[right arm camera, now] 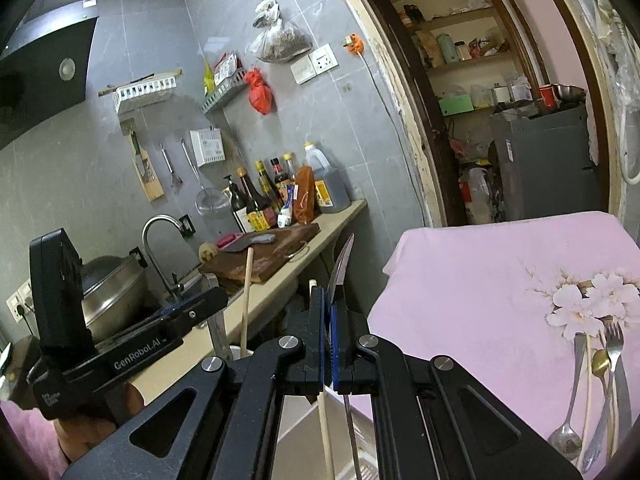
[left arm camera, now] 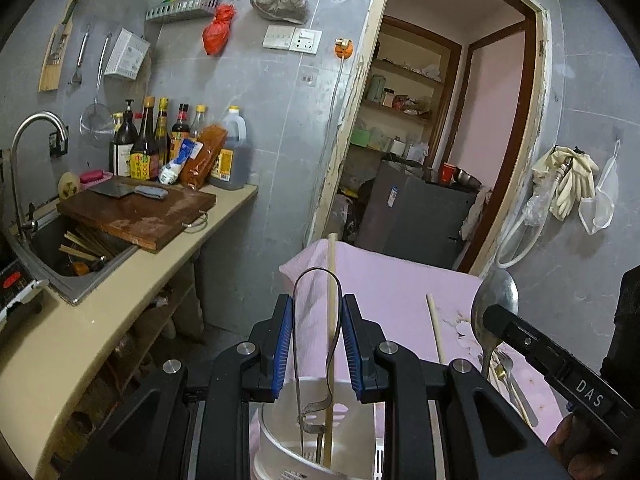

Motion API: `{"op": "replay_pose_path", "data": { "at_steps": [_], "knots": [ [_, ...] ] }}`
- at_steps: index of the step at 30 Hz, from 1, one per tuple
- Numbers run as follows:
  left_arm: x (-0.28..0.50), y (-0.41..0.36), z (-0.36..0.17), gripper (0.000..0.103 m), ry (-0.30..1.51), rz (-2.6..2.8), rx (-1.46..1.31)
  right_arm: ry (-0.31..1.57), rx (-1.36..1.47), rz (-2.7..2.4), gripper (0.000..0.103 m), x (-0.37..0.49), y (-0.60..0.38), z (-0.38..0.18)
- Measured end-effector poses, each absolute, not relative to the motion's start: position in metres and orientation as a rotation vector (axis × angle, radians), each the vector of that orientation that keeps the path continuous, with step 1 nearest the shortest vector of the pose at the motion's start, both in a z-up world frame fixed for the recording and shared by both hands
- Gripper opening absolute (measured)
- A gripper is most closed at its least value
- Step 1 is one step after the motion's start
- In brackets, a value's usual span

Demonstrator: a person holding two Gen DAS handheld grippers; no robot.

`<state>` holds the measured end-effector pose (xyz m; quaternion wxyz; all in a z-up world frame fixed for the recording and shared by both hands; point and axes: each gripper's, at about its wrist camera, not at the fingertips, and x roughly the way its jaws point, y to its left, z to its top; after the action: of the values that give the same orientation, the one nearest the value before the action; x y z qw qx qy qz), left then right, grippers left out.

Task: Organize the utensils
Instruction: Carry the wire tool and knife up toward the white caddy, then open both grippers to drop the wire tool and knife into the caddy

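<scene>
The left gripper (left arm camera: pixel 314 344) grips a bent metal tool (left arm camera: pixel 316 320) and 1 chopstick (left arm camera: pixel 331 320) between its pads, above the white holder (left arm camera: pixel 304 436) below it. The right gripper (right arm camera: pixel 329 344) is clenched on a spoon (right arm camera: pixel 340 268); more cutlery (right arm camera: pixel 600 392) lies on the pink cloth (right arm camera: pixel 480 280) to its right.

**Utensils Standing in the Holder, More Lying on the Cloth**

A chopstick (left arm camera: pixel 330 344) and tongs (left arm camera: pixel 316 320) are standing in the holder (left arm camera: pixel 280 420) on the cloth-covered table (right arm camera: pixel 500 280). Loose cutlery (right arm camera: pixel 600 392) is lying to its right; the counter (left arm camera: pixel 120 304) is sitting left.
</scene>
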<state>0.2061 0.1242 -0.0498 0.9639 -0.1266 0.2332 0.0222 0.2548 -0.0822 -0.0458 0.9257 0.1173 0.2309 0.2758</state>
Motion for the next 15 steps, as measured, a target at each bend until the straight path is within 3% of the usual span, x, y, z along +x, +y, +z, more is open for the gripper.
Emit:
{"op": "replay_pose_path", "data": {
  "at_steps": [15],
  "knots": [
    [0.2051,0.1285,-0.0558,0.024,0.537,-0.017,-0.311,0.494,0.258,0.547,0.003,0.2509,-0.0875,-0.0494]
  ]
}}
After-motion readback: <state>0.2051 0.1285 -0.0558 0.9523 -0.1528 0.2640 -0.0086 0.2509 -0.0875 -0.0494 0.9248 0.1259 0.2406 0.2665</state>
